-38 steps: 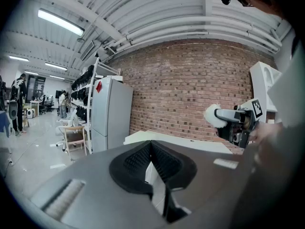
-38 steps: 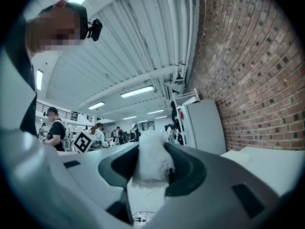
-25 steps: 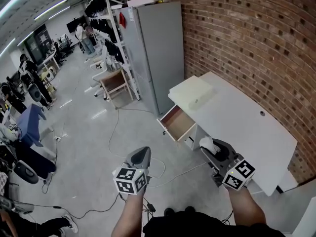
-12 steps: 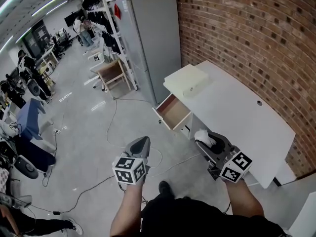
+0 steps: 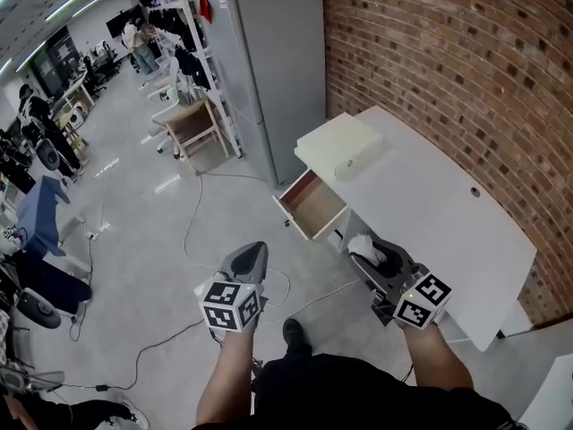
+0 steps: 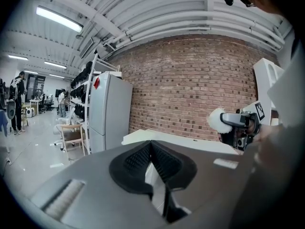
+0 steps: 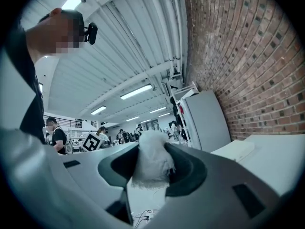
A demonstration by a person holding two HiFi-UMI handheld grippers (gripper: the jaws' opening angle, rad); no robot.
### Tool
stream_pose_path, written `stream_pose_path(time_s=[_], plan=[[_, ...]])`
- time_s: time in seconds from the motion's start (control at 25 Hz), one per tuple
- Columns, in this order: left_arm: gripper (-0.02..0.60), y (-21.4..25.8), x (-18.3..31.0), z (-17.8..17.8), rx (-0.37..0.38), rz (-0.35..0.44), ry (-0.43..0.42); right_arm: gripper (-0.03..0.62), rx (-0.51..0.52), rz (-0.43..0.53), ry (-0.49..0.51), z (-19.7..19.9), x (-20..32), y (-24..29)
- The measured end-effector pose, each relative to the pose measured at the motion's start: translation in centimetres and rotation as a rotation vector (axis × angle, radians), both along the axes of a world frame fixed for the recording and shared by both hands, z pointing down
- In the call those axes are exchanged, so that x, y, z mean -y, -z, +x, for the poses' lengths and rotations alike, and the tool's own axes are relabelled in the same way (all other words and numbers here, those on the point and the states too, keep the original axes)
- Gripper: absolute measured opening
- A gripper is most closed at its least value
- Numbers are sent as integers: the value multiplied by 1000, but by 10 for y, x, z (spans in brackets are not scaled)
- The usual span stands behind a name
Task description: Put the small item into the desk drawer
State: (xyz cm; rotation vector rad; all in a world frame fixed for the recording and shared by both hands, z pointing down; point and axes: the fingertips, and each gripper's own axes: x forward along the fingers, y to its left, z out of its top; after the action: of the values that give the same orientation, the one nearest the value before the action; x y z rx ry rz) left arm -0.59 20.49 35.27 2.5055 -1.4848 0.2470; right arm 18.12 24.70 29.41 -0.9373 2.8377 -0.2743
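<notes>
The white fluffy tuft (image 5: 362, 245) is pinched between the jaws of your right gripper (image 5: 367, 255), which clamps it from both sides just off the front edge of the white desk (image 5: 448, 213). The open desk drawer (image 5: 311, 206) lies at about eleven o'clock from the tuft, apart from it. A cream box (image 5: 345, 146) rests on the desk at one o'clock from the drawer. Your left gripper (image 5: 250, 258) hovers over the floor at nine o'clock, jaws closed together with nothing between them.

The lower part of the white fluffy item (image 7: 150, 151) is hidden between the jaws of the right gripper (image 7: 153, 173). At the head view's upper left, people (image 5: 141, 34) are too small to make out. The rear of the drawer (image 5: 311, 206) lies hidden under the desk (image 5: 439, 204).
</notes>
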Motion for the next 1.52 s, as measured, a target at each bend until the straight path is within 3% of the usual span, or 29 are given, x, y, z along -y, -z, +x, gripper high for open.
stream_pose_path(time_s=[0.48,1.12,1.52], plan=[[12,-22,102,-59,-46,-42,-14,161,-41,-87,11,-66,101,-24],[12,-35,165,-125,-78,-67,-44,161,-66,-123,-66,-111,176,-37],[12,-57,204,-130,-80,-138,-42,161,-41,-160,-15,-137,229,-49]])
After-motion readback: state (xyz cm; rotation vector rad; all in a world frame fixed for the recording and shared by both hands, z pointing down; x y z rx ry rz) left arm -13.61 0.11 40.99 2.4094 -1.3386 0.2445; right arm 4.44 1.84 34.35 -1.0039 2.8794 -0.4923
